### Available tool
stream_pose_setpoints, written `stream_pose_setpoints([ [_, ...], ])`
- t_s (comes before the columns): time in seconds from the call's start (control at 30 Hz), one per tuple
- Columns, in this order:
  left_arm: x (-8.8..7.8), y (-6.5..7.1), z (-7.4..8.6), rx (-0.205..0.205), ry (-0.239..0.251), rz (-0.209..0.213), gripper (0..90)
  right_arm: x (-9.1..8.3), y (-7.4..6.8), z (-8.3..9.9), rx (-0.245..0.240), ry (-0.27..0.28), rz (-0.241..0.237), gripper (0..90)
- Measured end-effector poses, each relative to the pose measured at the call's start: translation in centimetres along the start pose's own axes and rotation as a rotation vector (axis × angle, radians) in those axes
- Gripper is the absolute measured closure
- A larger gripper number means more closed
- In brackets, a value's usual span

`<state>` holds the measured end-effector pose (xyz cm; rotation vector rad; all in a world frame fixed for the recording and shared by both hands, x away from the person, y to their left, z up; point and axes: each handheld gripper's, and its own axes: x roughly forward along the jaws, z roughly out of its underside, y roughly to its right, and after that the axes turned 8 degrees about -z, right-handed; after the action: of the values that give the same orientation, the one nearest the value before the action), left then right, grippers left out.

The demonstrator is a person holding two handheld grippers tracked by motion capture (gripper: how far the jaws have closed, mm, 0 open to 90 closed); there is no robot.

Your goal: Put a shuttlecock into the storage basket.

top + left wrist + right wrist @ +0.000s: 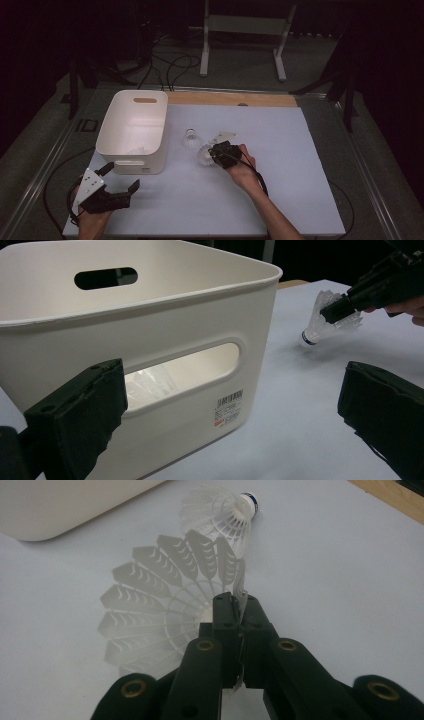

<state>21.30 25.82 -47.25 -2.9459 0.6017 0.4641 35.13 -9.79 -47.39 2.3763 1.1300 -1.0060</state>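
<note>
Tool in right hand (pixel 239 611): jaws closed on the thin skirt edge of a white shuttlecock (pixel 165 610), pinched between the two black pads. Shuttlecock held near middle of the desk (pixel 280 190), skirt fanned toward the 9 o'clock side in the right gripper view. Second shuttlecock (pixel 225 517) just beyond, at 12 o'clock from the pads, lying on its side with blue-banded cork to the 2 o'clock. Tool in left hand (pixel 116 186): jaws wide open, nothing between, resting at the 7 o'clock corner of the desk. White bin (pixel 132 131) just beyond it, at 10 o'clock from the held shuttlecock, some white feathers seen through the handle slot.
</note>
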Motion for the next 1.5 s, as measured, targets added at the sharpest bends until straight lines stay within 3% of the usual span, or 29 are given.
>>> stream_pose_setpoints([
  [1.5,-0.1,0.0,0.0,0.002,0.003,0.000,0.0,-1.9,-0.5,-1.6,0.006,0.055,-0.009,88.1],
])
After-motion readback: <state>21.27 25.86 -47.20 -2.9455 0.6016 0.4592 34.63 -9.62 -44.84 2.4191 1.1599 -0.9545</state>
